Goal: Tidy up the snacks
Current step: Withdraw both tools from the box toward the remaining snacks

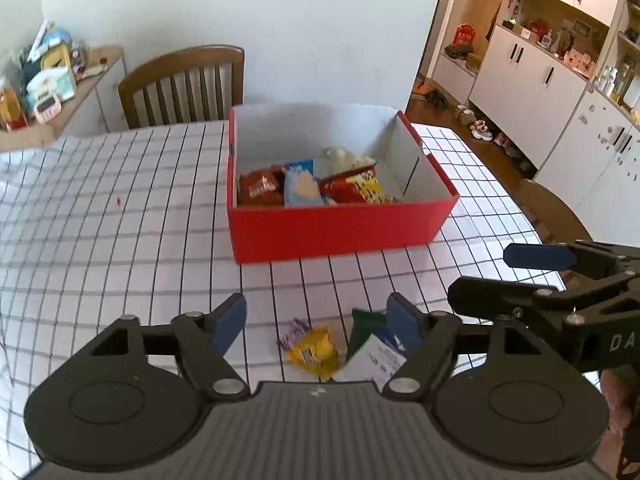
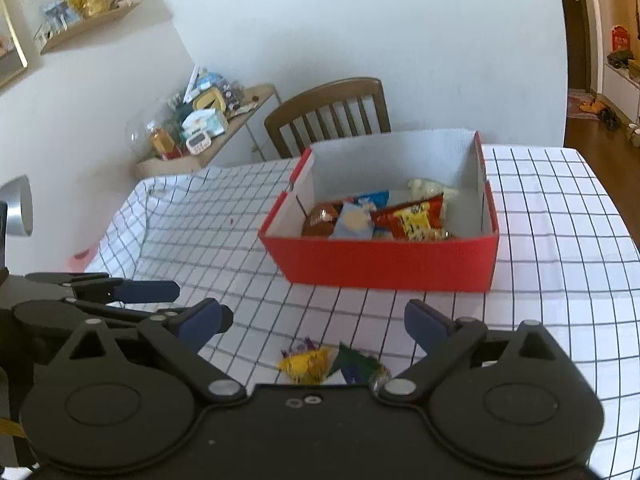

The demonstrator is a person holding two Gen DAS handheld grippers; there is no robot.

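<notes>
My left gripper (image 1: 316,320): jaws apart, nothing between the blue pads; it hangs over the near part of the table, pointing down at the loose snacks.
My right gripper (image 2: 312,322): jaws spread wide, nothing clamped; it sits just beside the left one, and each shows at the edge of the other's view.
Yellow packet (image 1: 314,350): lies flat on the cloth right under both grippers, with a purple end toward the left; no pad touches it.
Green packet (image 1: 366,330): just right of the yellow one, touching or nearly touching it; in the left view it lies close by my right-hand pad, and I cannot tell if they touch.
White packet (image 1: 380,360): partly under the green one, its near end hidden by the gripper body.
Table (image 1: 120,240): covered by a white cloth with a dark grid; a tiny red speck lies on it, well off to the left.
Red box (image 1: 340,228): open-topped, white inside, standing on the cloth beyond the loose snacks, apart from them.
Snacks in box (image 1: 312,186): a brown-red pack at left, a pale blue one in the middle, a red and yellow one at right, a pale bag behind; all are bunched against the near wall.
Chair (image 1: 188,84): wooden, slatted back, at the table's far side.
Side shelf (image 1: 52,76): far left, crowded with small items.
</notes>
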